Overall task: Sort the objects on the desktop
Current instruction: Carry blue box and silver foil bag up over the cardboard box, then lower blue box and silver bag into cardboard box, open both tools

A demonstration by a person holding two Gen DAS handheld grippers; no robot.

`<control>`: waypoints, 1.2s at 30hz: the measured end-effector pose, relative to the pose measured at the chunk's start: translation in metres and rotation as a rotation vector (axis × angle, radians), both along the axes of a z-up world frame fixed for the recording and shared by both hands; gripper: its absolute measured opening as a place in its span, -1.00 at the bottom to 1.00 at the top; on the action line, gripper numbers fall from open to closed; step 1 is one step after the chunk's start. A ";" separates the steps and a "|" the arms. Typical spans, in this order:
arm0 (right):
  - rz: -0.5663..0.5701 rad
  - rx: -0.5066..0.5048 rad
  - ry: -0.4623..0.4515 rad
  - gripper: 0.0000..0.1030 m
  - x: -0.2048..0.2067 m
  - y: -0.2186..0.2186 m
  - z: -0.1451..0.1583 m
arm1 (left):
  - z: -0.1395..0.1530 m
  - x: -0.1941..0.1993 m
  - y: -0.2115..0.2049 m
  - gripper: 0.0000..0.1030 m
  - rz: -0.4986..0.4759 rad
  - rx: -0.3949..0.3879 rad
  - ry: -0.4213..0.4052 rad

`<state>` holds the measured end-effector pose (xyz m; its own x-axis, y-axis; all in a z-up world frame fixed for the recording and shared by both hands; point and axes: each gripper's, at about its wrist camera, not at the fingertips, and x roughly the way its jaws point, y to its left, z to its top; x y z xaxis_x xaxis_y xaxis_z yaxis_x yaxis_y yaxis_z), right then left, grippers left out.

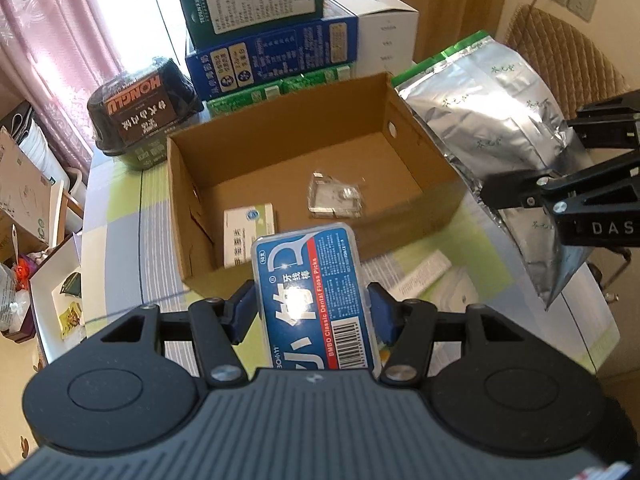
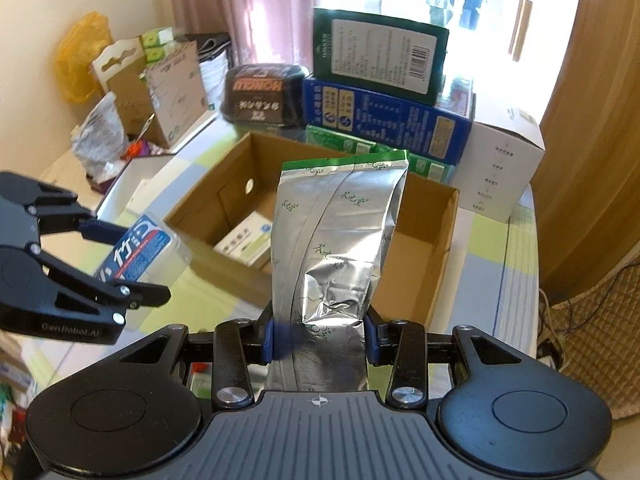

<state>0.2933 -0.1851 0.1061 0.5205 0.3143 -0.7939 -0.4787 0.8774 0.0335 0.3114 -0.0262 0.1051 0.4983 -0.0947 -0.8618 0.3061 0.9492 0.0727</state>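
Nearest me, the left gripper (image 1: 310,312) has its blue pads closed against the sides of a floss-pick case (image 1: 316,300), carried upright over the near edge of the cardboard box (image 1: 280,140). Farther in, on the box floor, lie a small white-and-green carton (image 1: 249,230) at the left and a clear plastic packet (image 1: 335,196) toward the middle. To the right, my right gripper (image 2: 319,338) is shut on the lower end of a silver foil pouch (image 2: 340,232), which stands tall in front of the box's near wall. Behind the box, stacked cartons (image 1: 272,52) crowd the far side.

My worry is the pouch: it is crumpled where the pads pinch it, so I judge it could slip or fold over on release and land outside the box. The case is smooth and glossy, so it could twist loose. Both grippers are near each other and could collide.
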 end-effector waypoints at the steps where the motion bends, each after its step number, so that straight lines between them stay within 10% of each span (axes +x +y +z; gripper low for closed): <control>1: -0.009 0.009 0.005 -0.26 0.008 0.000 0.000 | 0.000 0.006 0.000 0.04 0.004 -0.002 -0.002; 31: -0.131 0.078 0.073 -0.26 0.157 0.008 -0.048 | -0.063 0.142 0.011 0.06 0.042 -0.063 -0.001; 36: -0.143 0.088 0.077 -0.26 0.164 0.008 -0.053 | -0.067 0.145 0.015 0.34 0.049 -0.069 -0.009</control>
